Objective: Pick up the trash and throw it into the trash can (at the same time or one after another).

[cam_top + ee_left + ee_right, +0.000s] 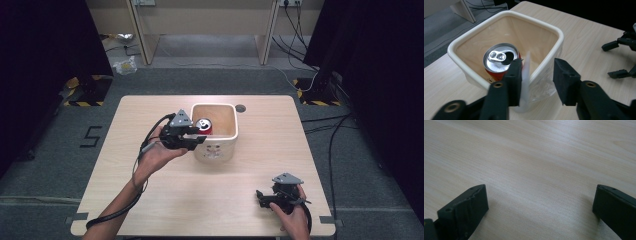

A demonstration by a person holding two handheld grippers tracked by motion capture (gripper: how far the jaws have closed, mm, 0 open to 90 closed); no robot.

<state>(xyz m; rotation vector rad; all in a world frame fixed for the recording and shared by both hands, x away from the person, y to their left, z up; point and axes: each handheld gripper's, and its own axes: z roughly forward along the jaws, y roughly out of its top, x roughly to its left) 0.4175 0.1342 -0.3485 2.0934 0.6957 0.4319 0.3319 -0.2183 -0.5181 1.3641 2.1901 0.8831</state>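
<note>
Can: upright inside tub, frame centre.
Left tool: released, at tub rim.
Right tool: released, idle.
Advice: withdraw straight up, avoid rim.

Pale wood-grain counter with rounded corners and a small round hole near the far edge. Standing on it toward the far middle, a cream square tub; right gripper resting near the near right corner.

Even overhead light brightens the pale desk while both sides of the high view sink into black, soft shadows sit under the nearby fingers, which blur, and the can's lid glints.
</note>
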